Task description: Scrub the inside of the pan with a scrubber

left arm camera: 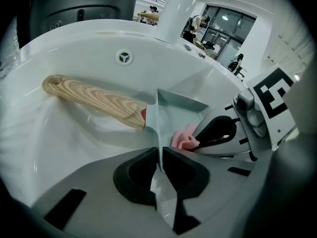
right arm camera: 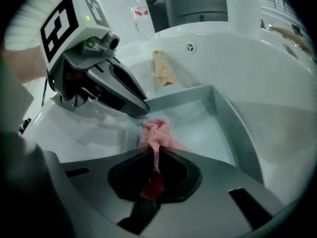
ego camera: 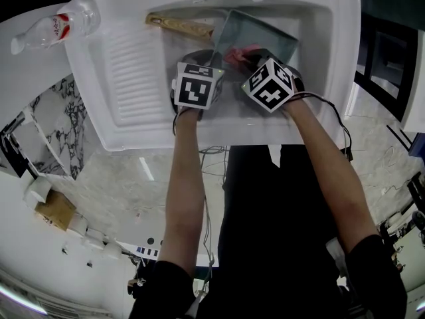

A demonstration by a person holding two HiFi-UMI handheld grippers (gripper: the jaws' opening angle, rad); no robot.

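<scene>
Two grippers are low in the sink, each with its own job. My left gripper is pinched nearly shut on the thin near wall of the pan. I judge this grip is there to steady the pan and hold it tilted, so its inside faces me. My right gripper is clamped on the pink mesh scrubber, with a bunched end sticking out past the jaws. That end seems to rest on the pan's floor, close to the wall the left gripper holds, which is where a scrubbing stroke needs it.

The pan sits inside the basin of the white sink, a sensible place for wet work. Its wooden handle points away from me and leans on the basin's far slope, out of the way of both grippers. Past it, the round overflow fitting sits in the back wall. A plastic bottle stands by the sink's far left corner, well apart from the pan — it looks set aside, with no part in the scrubbing.

Counted: two grippers, one pan with one handle, one scrubber, one sink with one overflow fitting, one bottle.
</scene>
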